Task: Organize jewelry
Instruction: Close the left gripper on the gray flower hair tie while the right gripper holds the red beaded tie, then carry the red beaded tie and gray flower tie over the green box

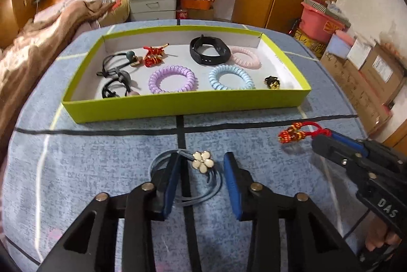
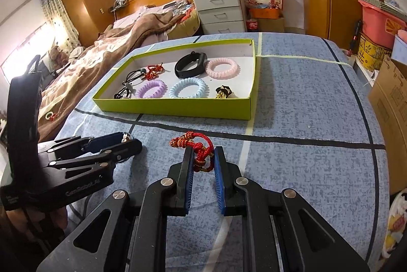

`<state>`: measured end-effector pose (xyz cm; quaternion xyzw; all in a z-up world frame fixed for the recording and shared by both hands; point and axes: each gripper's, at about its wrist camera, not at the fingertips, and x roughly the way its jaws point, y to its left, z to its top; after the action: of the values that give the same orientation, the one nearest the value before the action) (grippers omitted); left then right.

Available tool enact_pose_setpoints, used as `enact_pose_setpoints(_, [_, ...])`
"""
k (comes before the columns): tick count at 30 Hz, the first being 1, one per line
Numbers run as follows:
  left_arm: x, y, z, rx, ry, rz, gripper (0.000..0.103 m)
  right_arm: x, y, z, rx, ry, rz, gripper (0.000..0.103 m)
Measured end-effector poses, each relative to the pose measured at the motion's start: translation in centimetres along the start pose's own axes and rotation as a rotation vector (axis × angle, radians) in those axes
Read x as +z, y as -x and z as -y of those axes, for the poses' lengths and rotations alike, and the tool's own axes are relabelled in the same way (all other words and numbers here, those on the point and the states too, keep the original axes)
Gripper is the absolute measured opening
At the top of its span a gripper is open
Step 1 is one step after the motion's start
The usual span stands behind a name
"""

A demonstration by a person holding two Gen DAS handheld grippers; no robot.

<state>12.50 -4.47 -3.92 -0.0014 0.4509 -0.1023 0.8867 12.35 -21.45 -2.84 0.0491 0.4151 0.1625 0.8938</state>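
Blue cloth covers the desk; your left gripper (image 1: 201, 170) straddles the flower hair tie (image 1: 202, 161) near the front edge, jaws half-open, not touching it, while your right gripper (image 2: 202, 162) pinches the red knot charm (image 2: 201, 152) before the green tray (image 2: 175, 108)

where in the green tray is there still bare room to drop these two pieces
Inside the green tray, the floor is bare along the back wall left of the black band, and at the right end behind the gold charm. The left end is crowded with black hair ties and a red knot.
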Motion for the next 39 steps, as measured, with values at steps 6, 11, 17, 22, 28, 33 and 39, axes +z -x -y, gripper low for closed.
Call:
enact_pose_setpoints(6, [-0.2, 0.1, 0.4, 0.027, -0.038, 0.003, 0.018, 0.0, 0.1, 0.0, 0.000, 0.001, 0.001, 0.016])
enact_pose_setpoints(11, [-0.4, 0.4, 0.0, 0.016, -0.036, 0.006, 0.018, -0.1, 0.1, 0.0, 0.001, 0.004, 0.001, 0.016])
enact_pose_setpoints(17, [-0.7, 1.3, -0.7, 0.003, -0.019, 0.026, 0.018, -0.1, 0.4, -0.3, -0.007, -0.006, 0.006, 0.016])
enact_pose_setpoints(22, [-0.9, 2.3, -1.0, -0.004, -0.016, 0.050, 0.018, -0.2, 0.8, -0.6, -0.005, -0.016, 0.018, 0.016])
enact_pose_setpoints(28, [-1.0, 3.5, -1.5, -0.016, -0.005, 0.080, 0.018, -0.3, 1.2, -1.3, -0.001, -0.024, 0.025, 0.016])
enact_pose_setpoints(33, [-0.7, 4.7, -2.1, -0.014, 0.002, 0.109, 0.018, 0.0, 1.7, -1.8, 0.001, -0.027, 0.043, 0.016])
enact_pose_setpoints(39, [0.4, 6.0, -3.0, -0.010, -0.004, 0.150, 0.018, 1.1, 2.2, -2.6, 0.002, -0.020, 0.071, 0.016])
